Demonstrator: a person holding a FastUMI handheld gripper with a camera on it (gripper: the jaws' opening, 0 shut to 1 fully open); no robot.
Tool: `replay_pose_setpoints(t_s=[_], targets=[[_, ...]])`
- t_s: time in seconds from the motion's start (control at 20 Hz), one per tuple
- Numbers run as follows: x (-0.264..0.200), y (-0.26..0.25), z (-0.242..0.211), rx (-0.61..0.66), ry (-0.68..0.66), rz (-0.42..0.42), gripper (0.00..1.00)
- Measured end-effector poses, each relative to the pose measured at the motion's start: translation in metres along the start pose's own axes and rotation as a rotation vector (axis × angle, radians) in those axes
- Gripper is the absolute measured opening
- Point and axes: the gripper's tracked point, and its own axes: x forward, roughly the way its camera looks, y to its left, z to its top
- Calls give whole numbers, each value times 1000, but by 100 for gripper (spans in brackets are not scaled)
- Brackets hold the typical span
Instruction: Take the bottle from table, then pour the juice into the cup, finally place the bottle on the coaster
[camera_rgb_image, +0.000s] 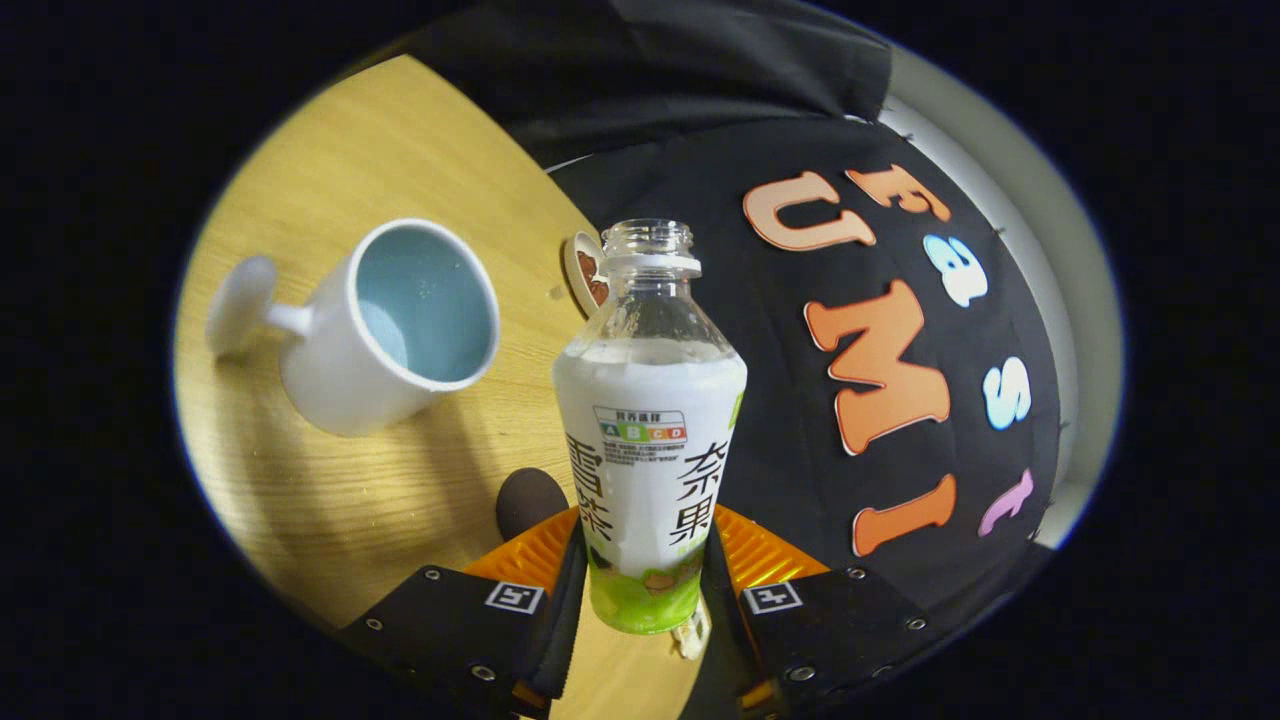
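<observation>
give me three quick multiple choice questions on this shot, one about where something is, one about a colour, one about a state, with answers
1. Where is the bottle?
A. lying on the table
B. between the gripper jaws
C. inside the cup

2. What colour is the inside of the cup?
A. red
B. black
C. pale blue

3. What state is the bottle's mouth in?
A. open, no cap on it
B. closed with a cap
C. covered by a hand

Answers:
1. B, both jaws press on the bottle's lower body, just above its green base.
2. C, the white cup on the wooden table shows a pale blue interior.
3. A, the clear threaded neck is bare at the top, with white liquid below it.
</observation>
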Motion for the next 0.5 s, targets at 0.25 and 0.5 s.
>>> replay_pose_setpoints(t_s=[0.25, 0.5], targets=[[-2, 11, 4, 337, 9, 16, 58], [9, 5, 23, 589, -41, -15, 58]])
